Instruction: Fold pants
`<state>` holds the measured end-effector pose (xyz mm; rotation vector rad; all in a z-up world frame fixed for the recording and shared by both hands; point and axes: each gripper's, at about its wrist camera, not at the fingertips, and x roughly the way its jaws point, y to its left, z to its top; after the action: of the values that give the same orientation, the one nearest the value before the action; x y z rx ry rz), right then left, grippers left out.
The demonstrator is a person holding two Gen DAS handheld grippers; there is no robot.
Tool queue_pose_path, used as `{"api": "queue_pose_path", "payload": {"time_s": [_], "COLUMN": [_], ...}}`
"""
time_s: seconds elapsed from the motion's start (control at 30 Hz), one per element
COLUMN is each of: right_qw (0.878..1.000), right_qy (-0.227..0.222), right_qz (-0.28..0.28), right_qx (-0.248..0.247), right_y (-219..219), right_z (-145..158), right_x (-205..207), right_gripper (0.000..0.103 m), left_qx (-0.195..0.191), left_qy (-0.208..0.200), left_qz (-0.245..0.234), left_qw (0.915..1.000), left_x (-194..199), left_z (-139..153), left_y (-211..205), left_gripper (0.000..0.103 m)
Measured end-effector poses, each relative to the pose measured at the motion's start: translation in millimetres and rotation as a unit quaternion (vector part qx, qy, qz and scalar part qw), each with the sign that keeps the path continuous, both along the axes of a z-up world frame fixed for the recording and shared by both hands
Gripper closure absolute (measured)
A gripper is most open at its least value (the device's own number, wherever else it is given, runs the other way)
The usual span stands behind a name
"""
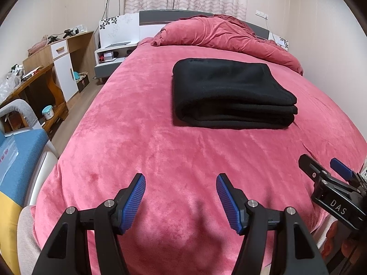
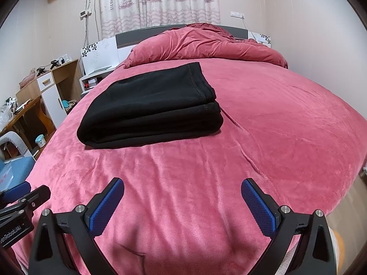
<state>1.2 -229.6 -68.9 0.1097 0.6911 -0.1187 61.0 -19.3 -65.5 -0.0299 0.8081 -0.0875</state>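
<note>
The black pants (image 1: pixel 229 91) lie folded in a thick, neat rectangle on the pink bed cover (image 1: pixel 160 151); they also show in the right wrist view (image 2: pixel 151 107). My left gripper (image 1: pixel 181 181) is open and empty, held over the near end of the bed, well short of the pants. My right gripper (image 2: pixel 182 186) is open and empty too, also over the near end. Each gripper shows at the edge of the other's view: the right one (image 1: pixel 325 167) at the right, the left one (image 2: pixel 27 192) at the left.
A bunched pink duvet (image 1: pixel 224 34) lies at the head of the bed by the grey headboard (image 1: pixel 160 15). Wooden desks and a cabinet (image 1: pixel 57 68) stand along the left wall. A chair with a blue cushion (image 1: pixel 20 160) is near the bed's left corner.
</note>
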Motion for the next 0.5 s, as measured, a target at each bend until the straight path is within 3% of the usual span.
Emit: {"api": "queue_pose_path", "payload": {"time_s": [0.17,0.5], "right_qw": [1.000,1.000], "right_qy": [0.002,0.004], "right_qz": [0.000,0.000], "right_qx": [0.001,0.001], "right_y": [1.8,4.1], "right_z": [-0.9,-1.5], "right_x": [0.0,-0.1], "right_gripper": [0.000,0.000], "left_qx": [0.022,0.012], "left_qy": [-0.007,0.012], "left_qz": [0.012,0.013], "left_qw": [0.9997,0.9998], "left_x": [-1.8,0.9], "left_z": [0.3,-3.8], "left_y": [-2.8,-0.3], "left_gripper": [0.038,0.038]}}
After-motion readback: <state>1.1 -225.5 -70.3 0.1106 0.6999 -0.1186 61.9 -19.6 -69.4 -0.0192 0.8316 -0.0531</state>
